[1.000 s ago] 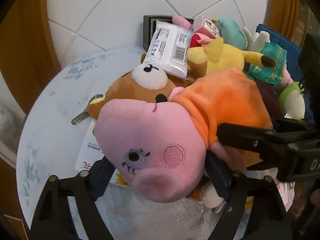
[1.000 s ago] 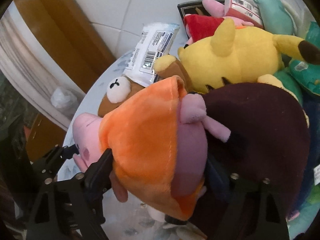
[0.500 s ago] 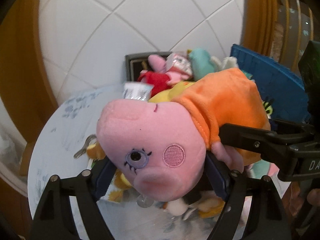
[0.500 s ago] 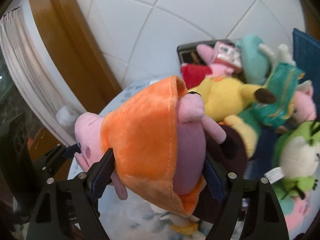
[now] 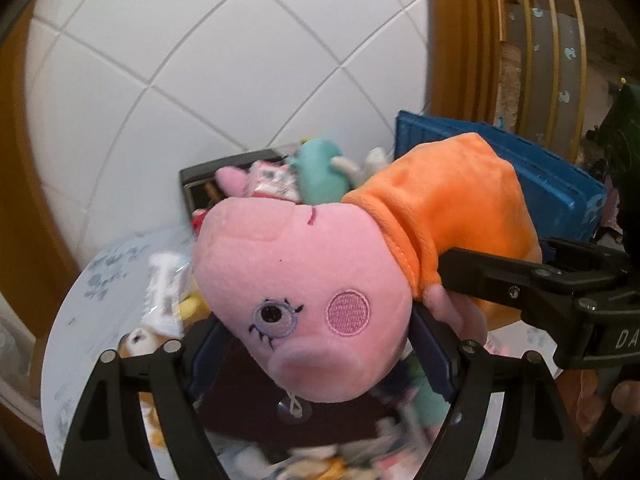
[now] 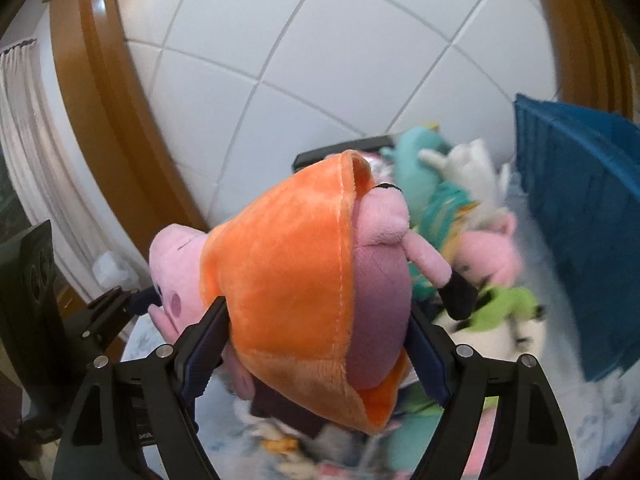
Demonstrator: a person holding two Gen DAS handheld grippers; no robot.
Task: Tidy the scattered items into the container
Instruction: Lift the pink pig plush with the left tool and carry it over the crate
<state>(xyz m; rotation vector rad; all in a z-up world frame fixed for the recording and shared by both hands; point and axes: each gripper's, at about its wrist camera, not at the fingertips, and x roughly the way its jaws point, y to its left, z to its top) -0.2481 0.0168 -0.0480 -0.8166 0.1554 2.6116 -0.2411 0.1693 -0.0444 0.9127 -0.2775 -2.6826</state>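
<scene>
**Pig plush held between both grippers above the bench**

I have the pink pig plush (image 5: pixel 304 292) in its orange dress clamped from two ends. My left gripper (image 5: pixel 316 360) is closed on the head, one blue pad pressed in at each side just under the eye and cheek patch. My right gripper (image 6: pixel 316 344) is closed on the body, its pads pressing into the orange skirt on one side and the purple underside on the other; from the left wrist view I see that gripper's black finger reaching in from the right against the dress. The plush hangs in the air, clear of the round white bench (image 5: pixel 100 280).

Below and behind it the remaining toys lie in a blurred heap: a teal plush (image 5: pixel 320 172), a second pink pig (image 6: pixel 488 256), a green one (image 6: pixel 504 304). The blue container (image 6: pixel 580 216) stands at the right edge of the bench, beside the heap, against the white tiled wall (image 5: pixel 200 60).
</scene>
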